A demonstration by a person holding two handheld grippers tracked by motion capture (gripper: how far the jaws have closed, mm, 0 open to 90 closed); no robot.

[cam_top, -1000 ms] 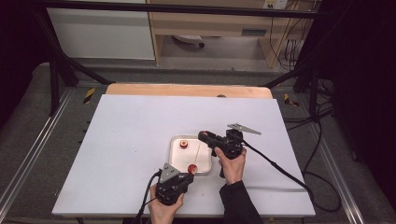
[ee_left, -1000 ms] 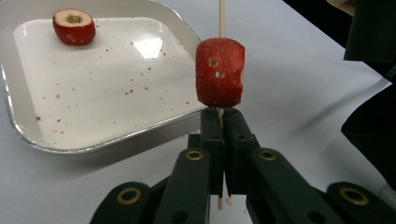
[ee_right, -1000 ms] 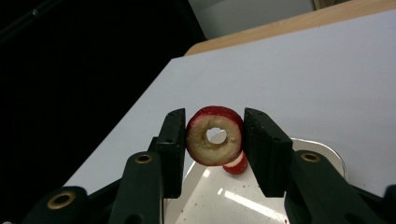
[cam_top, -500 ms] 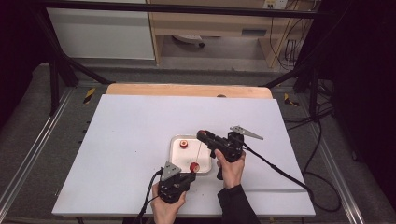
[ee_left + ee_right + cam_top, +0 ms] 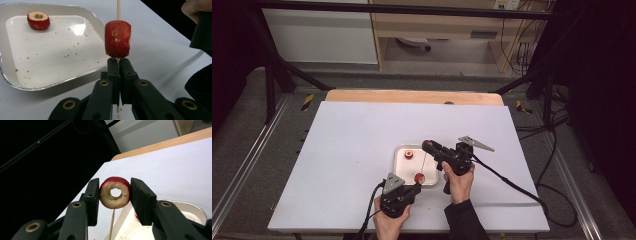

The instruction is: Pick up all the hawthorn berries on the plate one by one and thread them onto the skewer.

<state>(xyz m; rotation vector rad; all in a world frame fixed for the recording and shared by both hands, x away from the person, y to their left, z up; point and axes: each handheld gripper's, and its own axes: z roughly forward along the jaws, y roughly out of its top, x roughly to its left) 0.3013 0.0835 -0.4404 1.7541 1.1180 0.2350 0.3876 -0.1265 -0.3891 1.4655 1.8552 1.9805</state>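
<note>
One cored red fruit ring (image 5: 114,192) in our right claw (image 5: 114,195) sits directly above the thin upright wooden skewer (image 5: 118,10) our left claw (image 5: 119,72) pinches shut.

Thin wooden skewer (image 5: 118,10) upright, red cored fruit (image 5: 117,39) threaded low; second cored fruit (image 5: 115,192) above skewer tip.

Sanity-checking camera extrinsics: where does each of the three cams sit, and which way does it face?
High view: fixed above the person's side, looking forward and down at the table; both forearms enter from the bottom.
Left gripper view: rides the left gripper, looking along shut jaws pinching the skewer under a cored fruit.
Right gripper view: rides the right gripper, jaws clamping a fruit ring.
Shared: the tray, the skewer.
</note>
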